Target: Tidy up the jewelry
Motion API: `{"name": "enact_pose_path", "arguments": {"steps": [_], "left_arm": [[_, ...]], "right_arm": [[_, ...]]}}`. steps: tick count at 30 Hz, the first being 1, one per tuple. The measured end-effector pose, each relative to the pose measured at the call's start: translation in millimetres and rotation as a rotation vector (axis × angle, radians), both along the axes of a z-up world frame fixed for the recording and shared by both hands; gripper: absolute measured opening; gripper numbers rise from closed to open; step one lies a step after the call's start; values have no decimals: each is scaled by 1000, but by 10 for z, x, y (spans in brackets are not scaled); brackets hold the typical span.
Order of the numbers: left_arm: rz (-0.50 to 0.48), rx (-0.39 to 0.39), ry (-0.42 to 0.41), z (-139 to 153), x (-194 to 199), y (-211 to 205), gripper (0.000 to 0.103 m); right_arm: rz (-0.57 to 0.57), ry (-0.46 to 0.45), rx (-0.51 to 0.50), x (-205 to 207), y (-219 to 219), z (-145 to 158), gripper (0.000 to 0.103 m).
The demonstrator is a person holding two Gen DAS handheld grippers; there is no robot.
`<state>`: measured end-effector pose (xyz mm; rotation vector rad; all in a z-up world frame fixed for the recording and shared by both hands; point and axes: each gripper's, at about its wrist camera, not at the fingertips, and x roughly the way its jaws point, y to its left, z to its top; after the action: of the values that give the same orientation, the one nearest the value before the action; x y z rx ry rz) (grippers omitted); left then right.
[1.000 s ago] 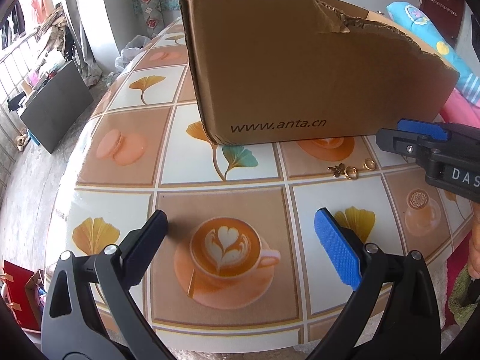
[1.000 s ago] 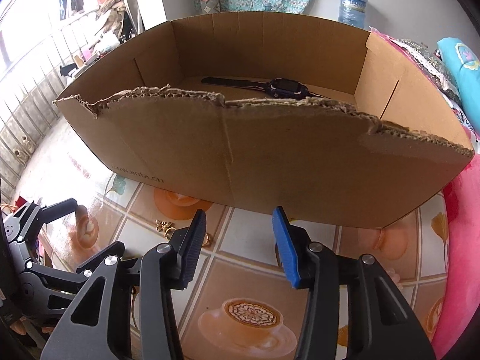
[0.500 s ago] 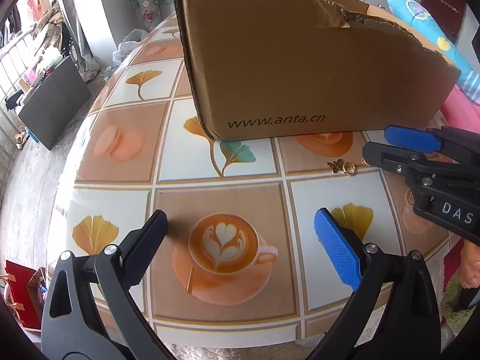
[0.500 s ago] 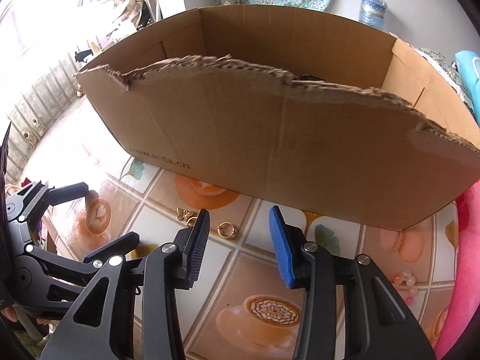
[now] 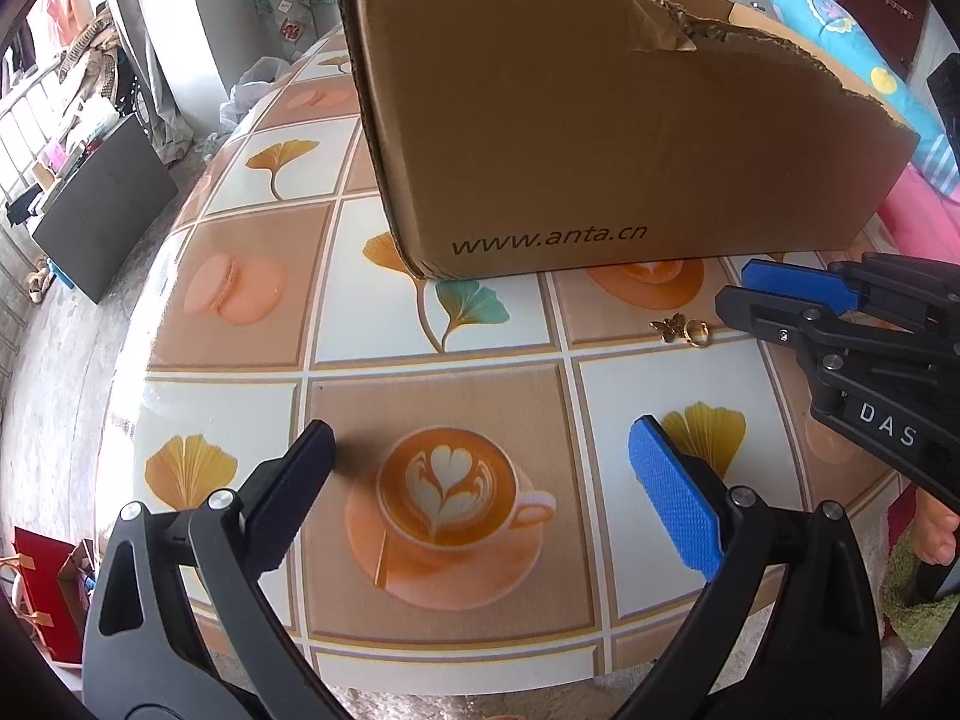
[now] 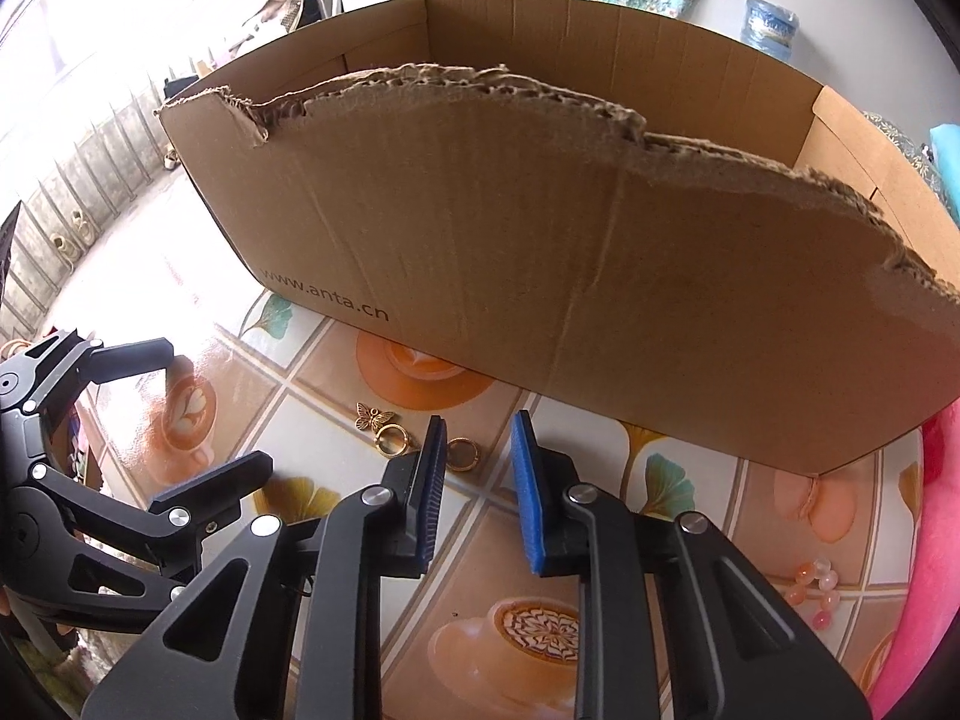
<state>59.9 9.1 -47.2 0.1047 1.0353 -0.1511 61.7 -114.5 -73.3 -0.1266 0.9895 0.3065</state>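
A gold butterfly charm [image 6: 372, 417] and two gold rings lie on the patterned table just in front of the torn cardboard box [image 6: 600, 276]. One ring [image 6: 393, 440] is next to the charm, the other ring [image 6: 463, 454] sits between my right gripper's fingertips. My right gripper [image 6: 477, 450] is open with a narrow gap, low over the rings. In the left wrist view the charm [image 5: 671, 327] and a ring [image 5: 696, 333] lie just left of the right gripper [image 5: 735, 294]. My left gripper [image 5: 480, 468] is wide open and empty over the coffee-cup print.
A pink bead bracelet [image 6: 816, 591] lies on the table at the right. The table edge [image 5: 129, 420] curves away at the left, with the floor below. A pink cloth [image 6: 936, 540] borders the right side.
My right gripper moved forward and down toward the rings, and its jaws have narrowed. The box interior and the watch in it dropped out of sight. My left gripper stayed almost still.
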Motion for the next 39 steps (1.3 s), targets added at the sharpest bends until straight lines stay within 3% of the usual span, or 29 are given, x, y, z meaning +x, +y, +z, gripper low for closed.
{"name": "enact_pose_path", "arguments": {"steps": [8,16,27,33,39], "left_arm": [[0,1,7,7,13,-1,95],[1,2,8,9,16,-4,95],[0,2,9,10,17,-6,95],[-5,3,15,6,23,-3,95],[-15,4,21,4,20,6,95]], "right_arm": [[12,31,36,53,51,-3,11],[-28,82,107,58,-117,-45,11],[-66,102,106,-91,-332,-43,11],[-27,75,140,-85,-337,24,12],[47,72,121,51,-69,73,12]]}}
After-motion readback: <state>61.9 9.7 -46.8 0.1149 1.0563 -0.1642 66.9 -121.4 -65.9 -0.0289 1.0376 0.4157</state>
